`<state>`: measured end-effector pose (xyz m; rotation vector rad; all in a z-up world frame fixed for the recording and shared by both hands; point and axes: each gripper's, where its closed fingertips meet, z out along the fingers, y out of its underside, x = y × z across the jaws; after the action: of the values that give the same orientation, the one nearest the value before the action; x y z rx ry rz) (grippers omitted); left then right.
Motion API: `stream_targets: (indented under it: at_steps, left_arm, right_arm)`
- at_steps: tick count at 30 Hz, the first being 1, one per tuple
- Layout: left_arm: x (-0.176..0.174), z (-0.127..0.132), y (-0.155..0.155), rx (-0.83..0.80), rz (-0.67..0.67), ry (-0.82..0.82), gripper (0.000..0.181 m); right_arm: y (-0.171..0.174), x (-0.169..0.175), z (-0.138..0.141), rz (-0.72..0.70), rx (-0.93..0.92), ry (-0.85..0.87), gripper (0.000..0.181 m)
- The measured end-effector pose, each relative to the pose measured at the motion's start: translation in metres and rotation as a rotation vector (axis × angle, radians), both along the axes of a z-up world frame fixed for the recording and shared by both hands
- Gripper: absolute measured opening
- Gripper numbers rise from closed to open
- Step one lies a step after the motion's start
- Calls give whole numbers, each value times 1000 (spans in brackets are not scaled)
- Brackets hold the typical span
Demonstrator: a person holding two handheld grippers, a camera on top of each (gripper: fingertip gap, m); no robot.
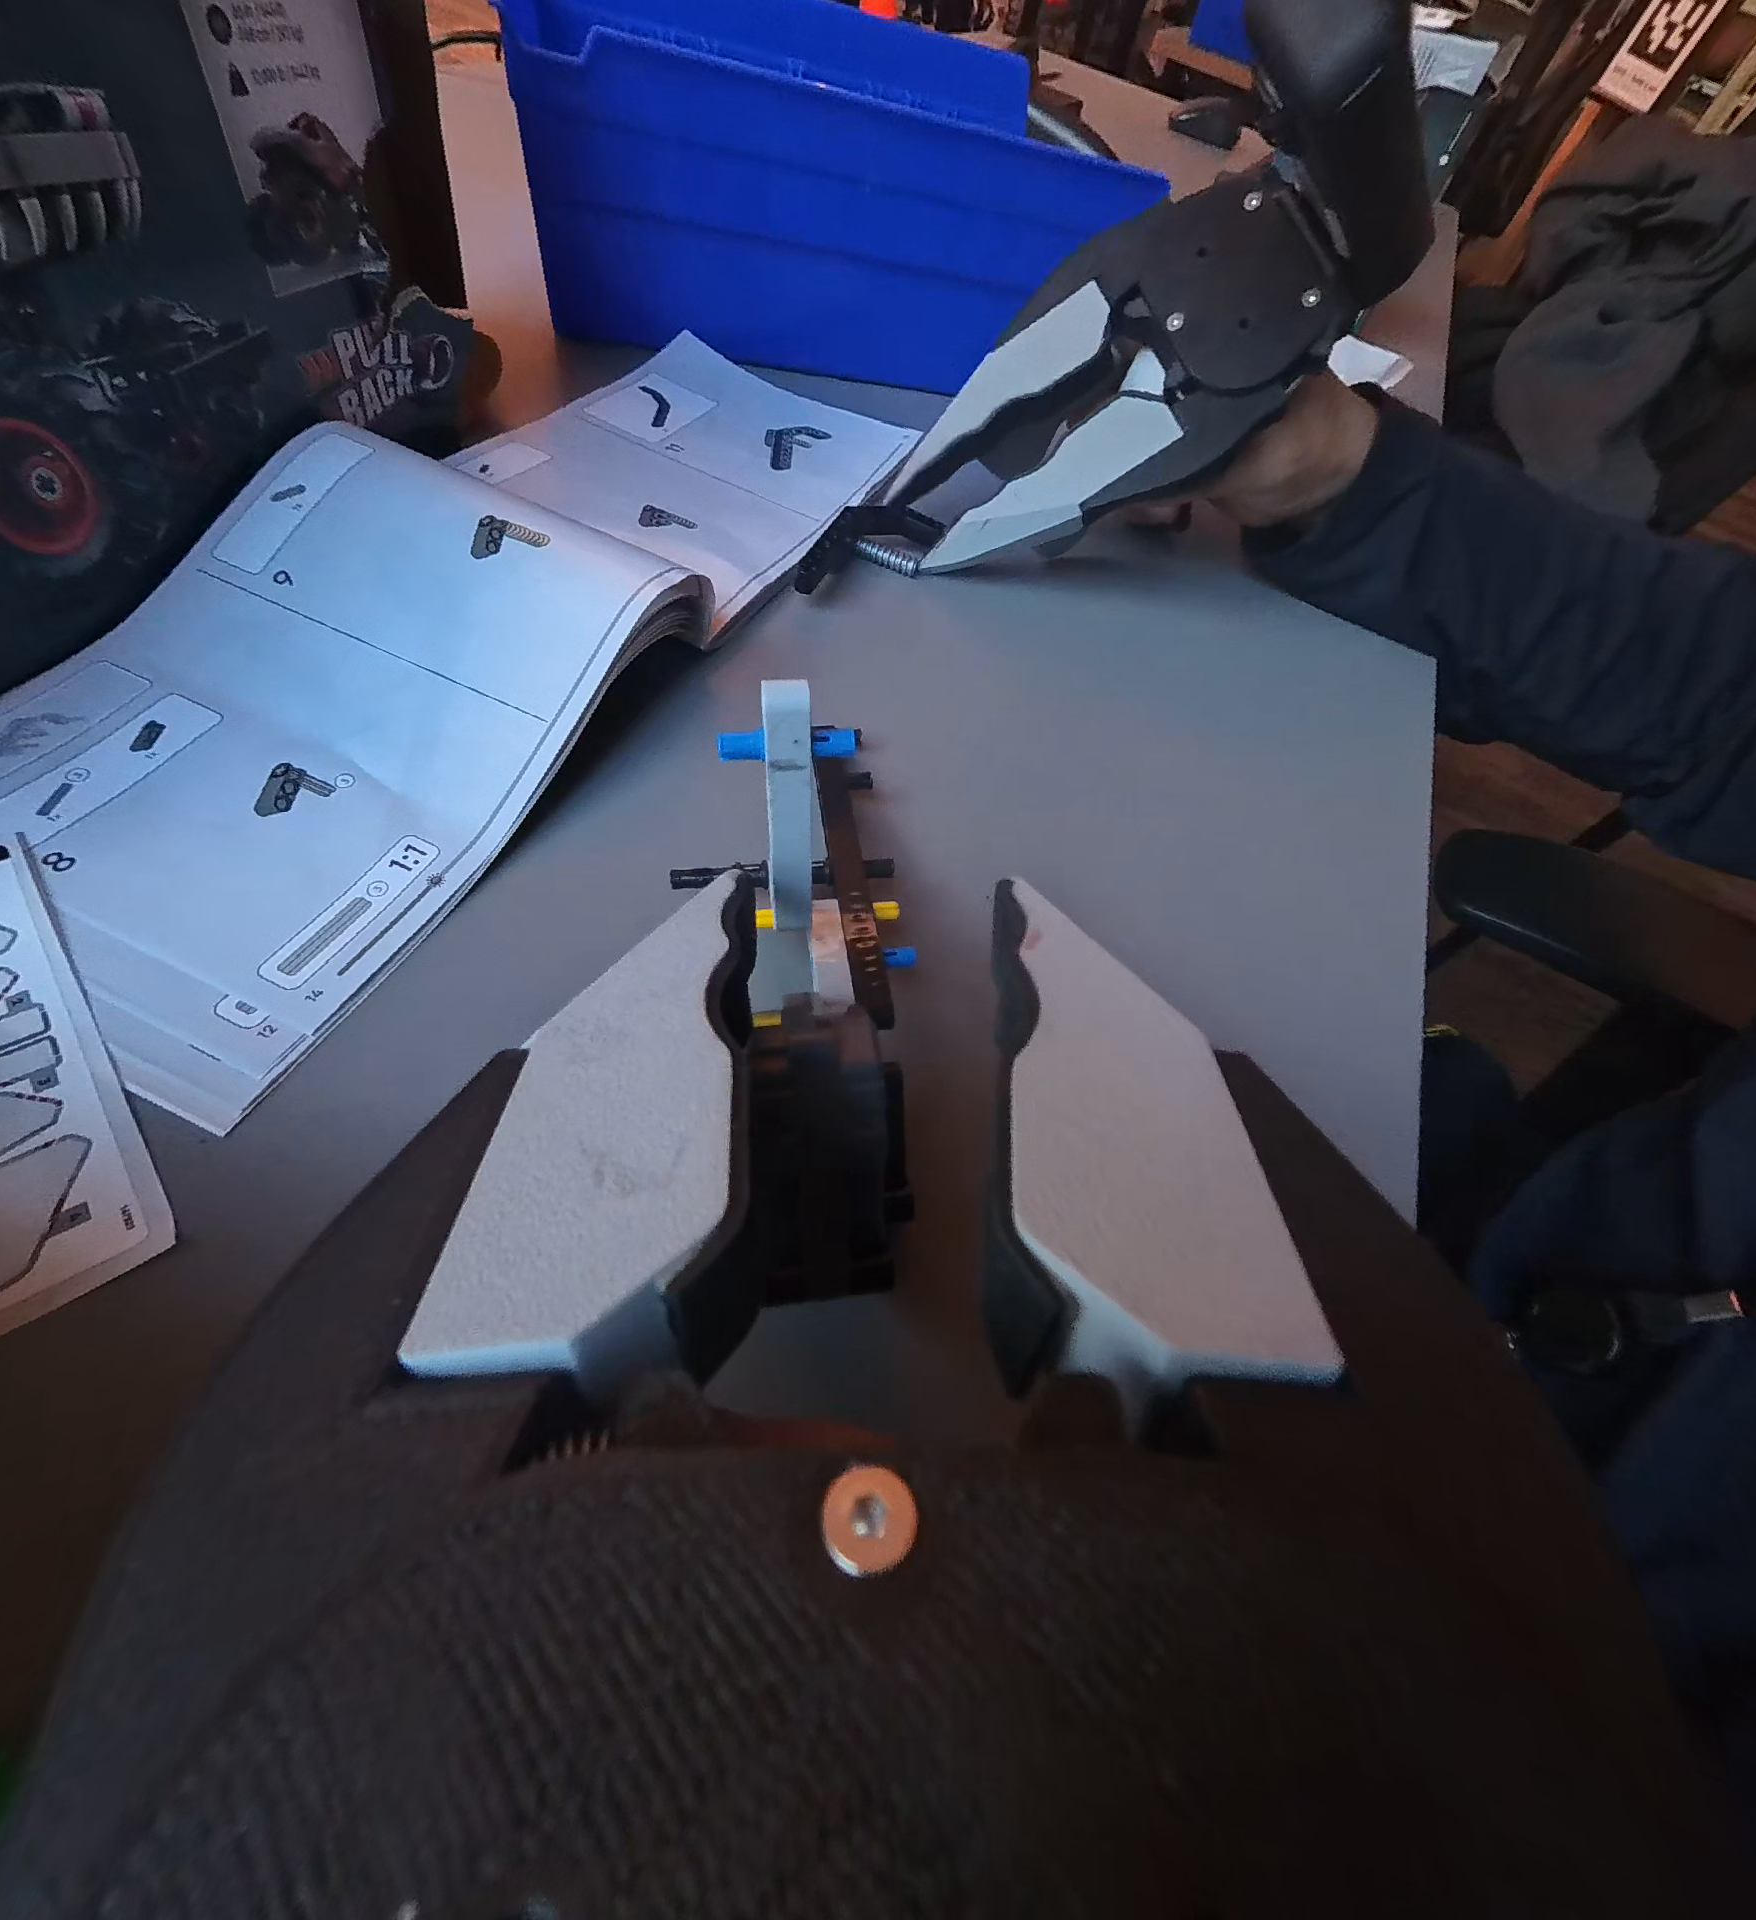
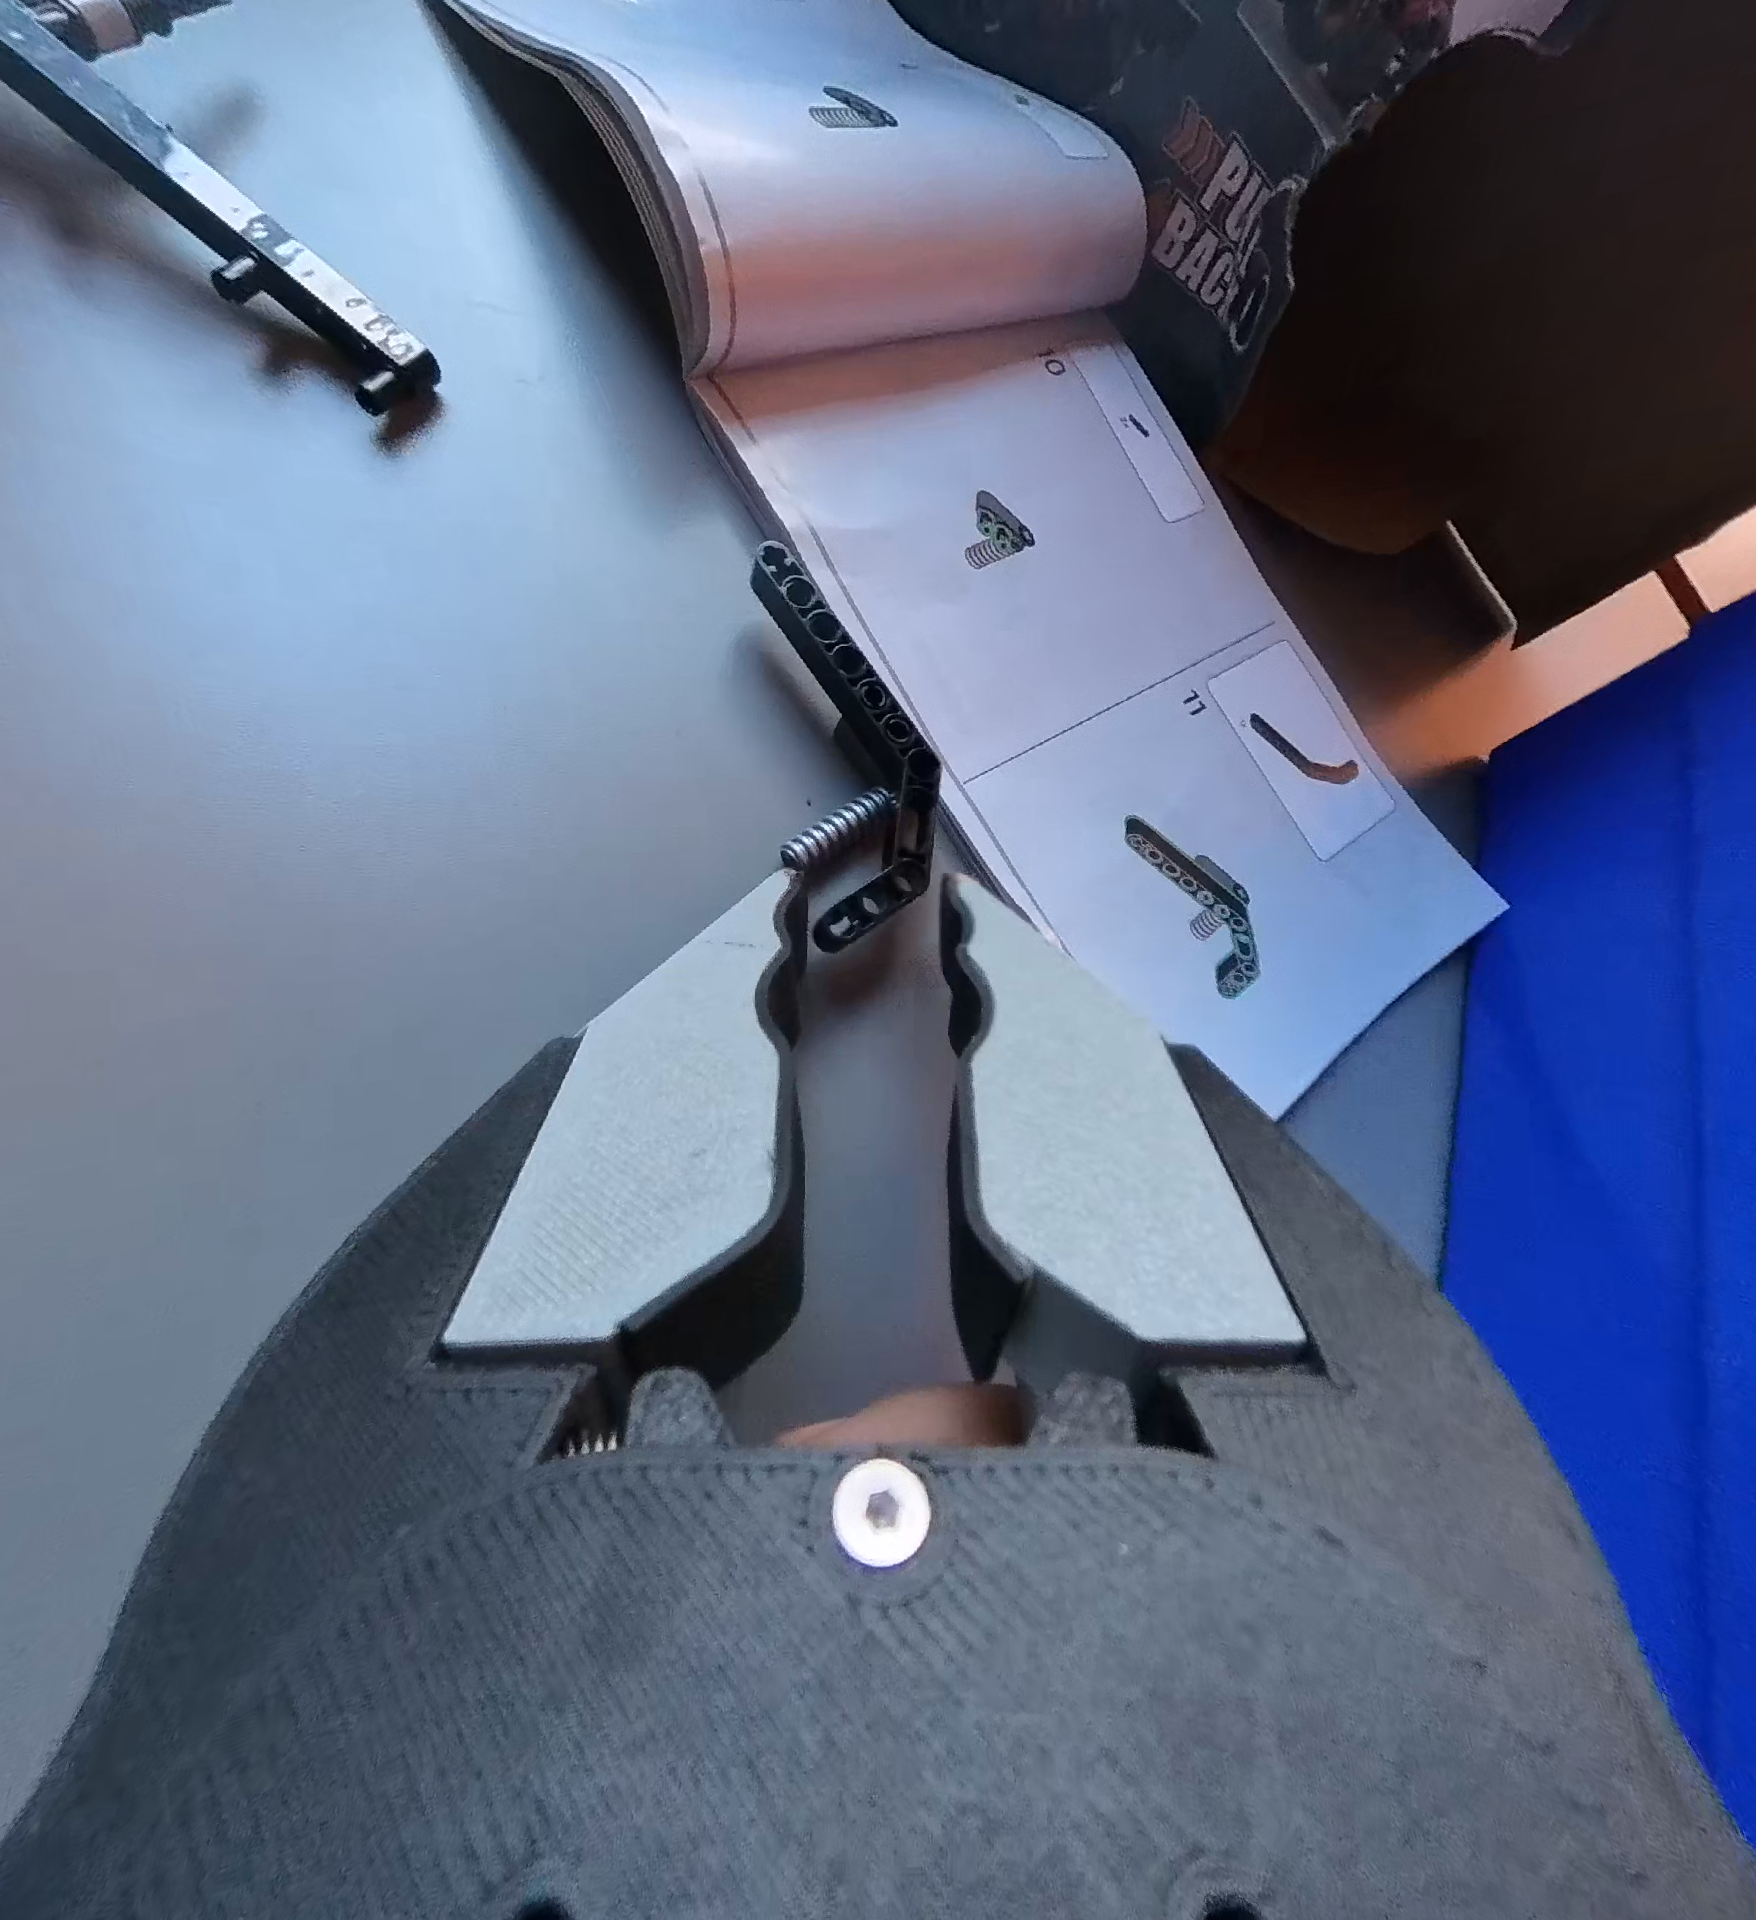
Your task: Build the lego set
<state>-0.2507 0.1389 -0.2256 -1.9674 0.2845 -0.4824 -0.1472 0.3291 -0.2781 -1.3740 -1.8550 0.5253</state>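
A matt grey table (image 1: 1113, 727) carries a paper instruction booklet (image 1: 354, 665) and glossy blue plastic bin (image 1: 801, 208). A coiled metal spring (image 2: 838, 826) meets a black plastic beam (image 2: 853, 686). The right gripper (image 2: 874, 894) shows ridged, rough-printed plastic.

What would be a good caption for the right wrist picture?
The open right gripper reaches a bent black beam with spring lying beside the instruction booklet on the grey table.
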Motion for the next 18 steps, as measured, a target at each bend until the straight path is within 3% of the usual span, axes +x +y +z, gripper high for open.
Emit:
stream_targets:
  at_steps: [18]
  left_arm:
    - [-2, 3, 0, 16, 8, -17, 43]
  right_arm:
    - [-14, 10, 0, 67, 23, -7, 18]
